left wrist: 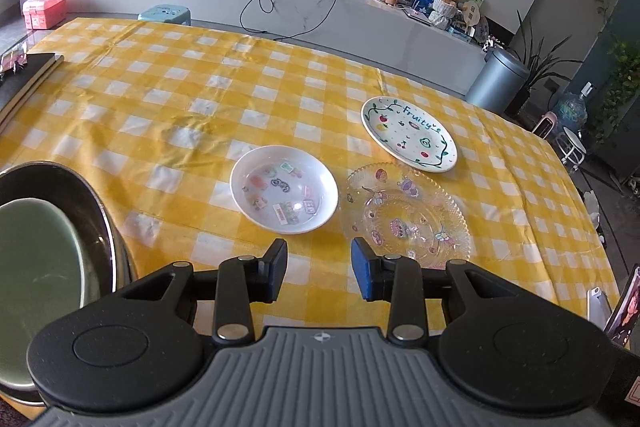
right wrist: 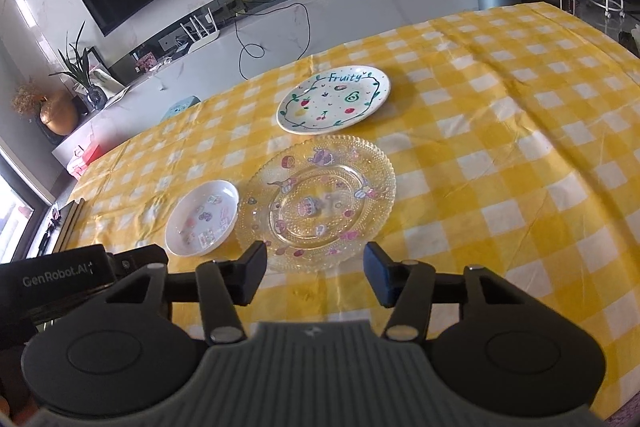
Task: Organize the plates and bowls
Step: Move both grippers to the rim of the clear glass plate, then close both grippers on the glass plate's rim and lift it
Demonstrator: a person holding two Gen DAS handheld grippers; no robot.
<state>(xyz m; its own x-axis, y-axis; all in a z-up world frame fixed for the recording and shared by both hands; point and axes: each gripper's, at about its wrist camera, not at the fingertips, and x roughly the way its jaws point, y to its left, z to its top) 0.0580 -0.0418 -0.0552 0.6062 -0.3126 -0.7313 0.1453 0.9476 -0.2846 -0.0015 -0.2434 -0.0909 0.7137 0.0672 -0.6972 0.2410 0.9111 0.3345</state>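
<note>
Little looks sorted yet: the shallow white plastic bowl with stickers [left wrist: 284, 200], the clear beaded glass plate [right wrist: 316, 201] and the glazed white "Fruity" plate [right wrist: 334, 99] lie separately on the yellow checked cloth [right wrist: 500, 131]. The left gripper [left wrist: 319, 273] and the right gripper [right wrist: 316, 273] both stand apart, empty.

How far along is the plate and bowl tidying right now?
Possibly done: a green plate already sits in the metal basin. In hand: nothing; the left gripper and right gripper are open and empty. Left: white bowl, glass plate, Fruity plate on the tablecloth.
</note>
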